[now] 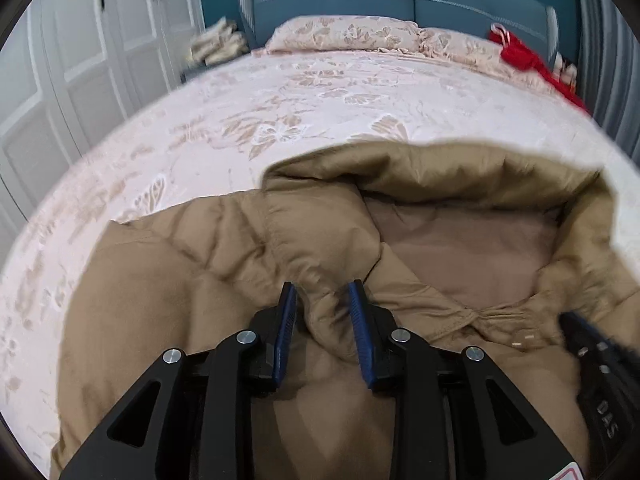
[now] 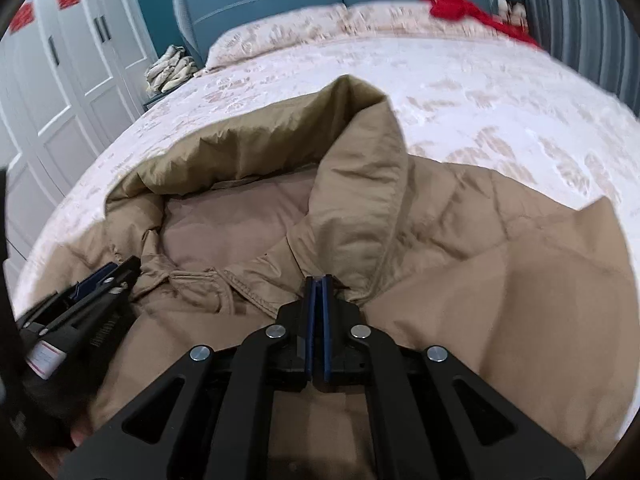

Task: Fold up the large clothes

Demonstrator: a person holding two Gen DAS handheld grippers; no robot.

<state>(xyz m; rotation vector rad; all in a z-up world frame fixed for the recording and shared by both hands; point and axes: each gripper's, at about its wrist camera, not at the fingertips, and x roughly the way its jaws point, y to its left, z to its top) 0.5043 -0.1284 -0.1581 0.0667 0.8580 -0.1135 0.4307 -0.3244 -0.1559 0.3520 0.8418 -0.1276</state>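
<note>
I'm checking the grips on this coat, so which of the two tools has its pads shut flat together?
The right tool, pinching the tan padded hooded coat at its collar. The left tool holds a thick bunch of fabric, pads apart.

Matt tan quilted cloth, softly puffed, makes the jacket point(image 1: 224, 264). The bed point(image 1: 240, 120) wears pale cloth with a woven leaf pattern. Each hand-held gripper point(image 2: 318, 284) is matt black plastic with ribbed blue pads point(image 1: 362, 332) and shiny metal pins.
</note>
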